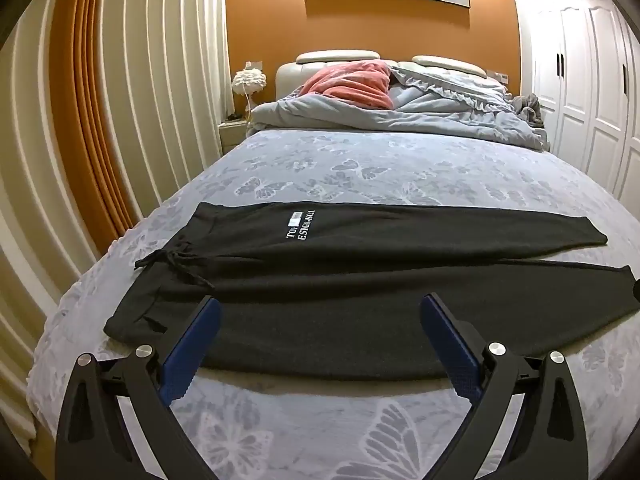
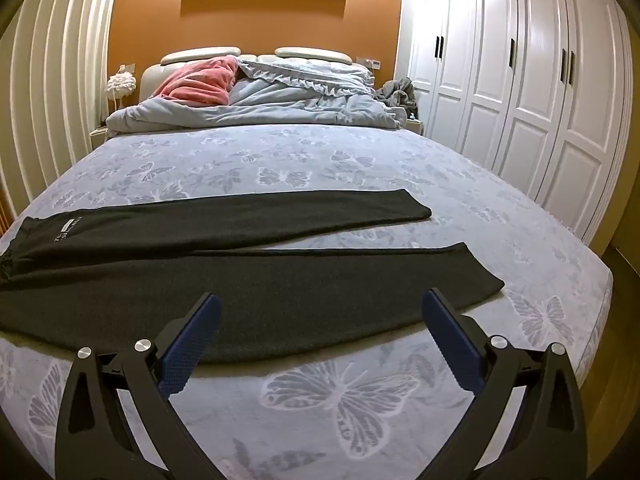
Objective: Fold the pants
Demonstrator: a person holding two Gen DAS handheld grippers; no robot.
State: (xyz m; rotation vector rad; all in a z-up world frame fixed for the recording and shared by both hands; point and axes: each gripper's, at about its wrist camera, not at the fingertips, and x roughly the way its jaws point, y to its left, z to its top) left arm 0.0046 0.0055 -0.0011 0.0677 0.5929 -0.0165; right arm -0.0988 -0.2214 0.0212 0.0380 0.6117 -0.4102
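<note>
Curtains (image 1: pixel 100 128): I am seeing them hanging down the far left, cream and orange.
Left hand-held gripper (image 1: pixel 320 308): I am holding it above the near edge of the pants, angled down; its jaws are standing wide apart and gripping nothing.
Pants (image 1: pixel 360 280): they are lying flat across the bed, waistband at the left, both legs running to the right and parting slightly toward the cuffs.
Drawstring (image 1: pixel 176 264): it is trailing loose over the waistband.
Bed (image 1: pixel 380 160): its butterfly-print cover is carrying the pants near the foot; a rumpled grey duvet (image 1: pixel 420 108) and a pink blanket (image 1: pixel 352 82) are sitting at the head.
Right hand-held gripper (image 2: pixel 320 304): I am holding it over the nearer leg, by the cuff end; its jaws are also spread wide, empty.
Wardrobe (image 2: pixel 520 92): its white doors are lining the right wall.
</note>
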